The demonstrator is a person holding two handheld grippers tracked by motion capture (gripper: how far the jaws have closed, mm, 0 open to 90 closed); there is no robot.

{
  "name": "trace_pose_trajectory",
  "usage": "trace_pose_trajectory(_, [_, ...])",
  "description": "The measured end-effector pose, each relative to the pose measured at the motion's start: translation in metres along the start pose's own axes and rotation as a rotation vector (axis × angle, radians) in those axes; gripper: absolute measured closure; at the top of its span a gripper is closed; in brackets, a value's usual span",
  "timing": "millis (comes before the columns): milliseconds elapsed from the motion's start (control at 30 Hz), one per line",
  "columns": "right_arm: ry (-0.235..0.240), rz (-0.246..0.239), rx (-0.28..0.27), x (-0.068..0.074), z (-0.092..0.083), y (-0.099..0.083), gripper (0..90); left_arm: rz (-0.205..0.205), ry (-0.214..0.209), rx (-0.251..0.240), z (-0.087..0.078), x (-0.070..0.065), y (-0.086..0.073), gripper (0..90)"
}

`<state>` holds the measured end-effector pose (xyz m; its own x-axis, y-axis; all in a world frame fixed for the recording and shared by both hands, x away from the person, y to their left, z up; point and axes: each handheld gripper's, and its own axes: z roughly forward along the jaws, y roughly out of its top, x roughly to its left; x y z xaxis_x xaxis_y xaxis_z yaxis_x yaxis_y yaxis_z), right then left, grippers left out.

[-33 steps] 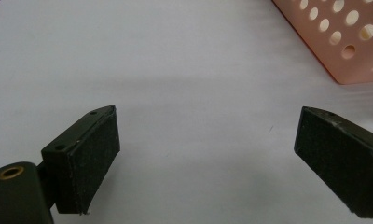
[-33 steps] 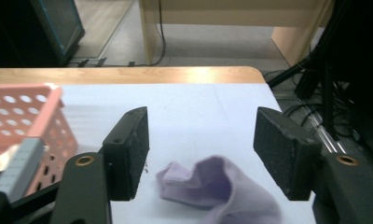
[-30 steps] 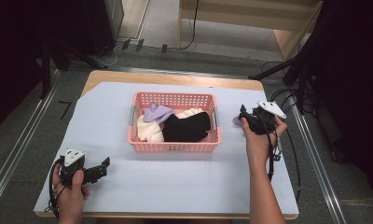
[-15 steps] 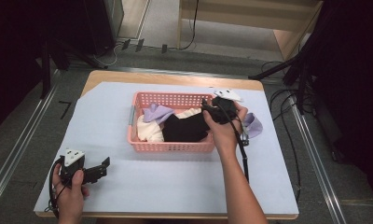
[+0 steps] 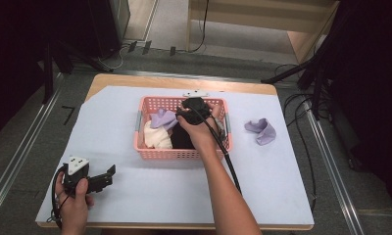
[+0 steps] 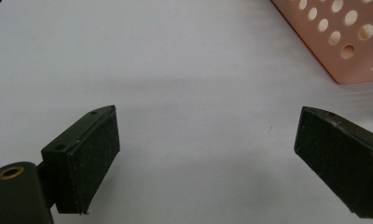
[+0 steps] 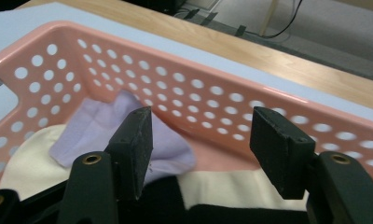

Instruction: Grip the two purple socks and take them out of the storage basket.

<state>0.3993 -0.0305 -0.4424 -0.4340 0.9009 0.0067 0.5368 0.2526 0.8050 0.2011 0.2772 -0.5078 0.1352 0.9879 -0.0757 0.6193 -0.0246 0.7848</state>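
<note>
A pink perforated basket (image 5: 182, 153) stands mid-table on the white mat. It holds a lilac cloth (image 5: 162, 119), a cream cloth (image 5: 155, 138) and a black cloth (image 5: 182, 139). My right gripper (image 5: 188, 108) hovers over the basket's far half. In the right gripper view it (image 7: 202, 121) is open and empty, aimed at the far wall (image 7: 222, 98), above the lilac cloth (image 7: 96, 128) and cream cloth (image 7: 26, 158). Another lilac piece (image 5: 261, 130) lies on the mat to the basket's right. My left gripper (image 5: 106, 176) rests at the near left, open (image 6: 208, 121) over bare mat, with the basket corner (image 6: 343, 42) ahead.
The white mat (image 5: 110, 112) covers most of the wooden table (image 5: 135, 81). A black cable (image 5: 226, 156) trails from the right gripper along the forearm. Cables and dark stands (image 5: 311, 73) crowd the floor at the right, and metal rails (image 5: 17, 161) run along both sides.
The right hand has swept left from beside the basket to over it. The lilac piece now lies alone on the mat at the right. The left hand has stayed put.
</note>
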Motion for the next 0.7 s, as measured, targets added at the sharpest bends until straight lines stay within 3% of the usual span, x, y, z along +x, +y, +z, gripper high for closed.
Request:
trace_pose_trajectory(300, [0.057,-0.029,0.108,0.026,0.032,0.006,36.4,0.011,0.006,0.004,0.0,-0.001,0.0,7.4])
trace_pose_trajectory(467, [0.063,-0.038,0.178,0.036,0.053,0.006,33.3,0.013,0.002,0.005,0.0,-0.001,0.0,7.4])
trace_pose_trajectory(633, [0.057,-0.07,0.307,0.042,0.074,0.003,30.6,0.014,0.003,0.006,0.0,0.0,0.0,7.4])
trace_pose_trajectory(700, [0.06,-0.055,0.332,0.041,0.079,0.0,32.3,0.012,0.0,0.006,0.0,-0.001,0.0,7.4])
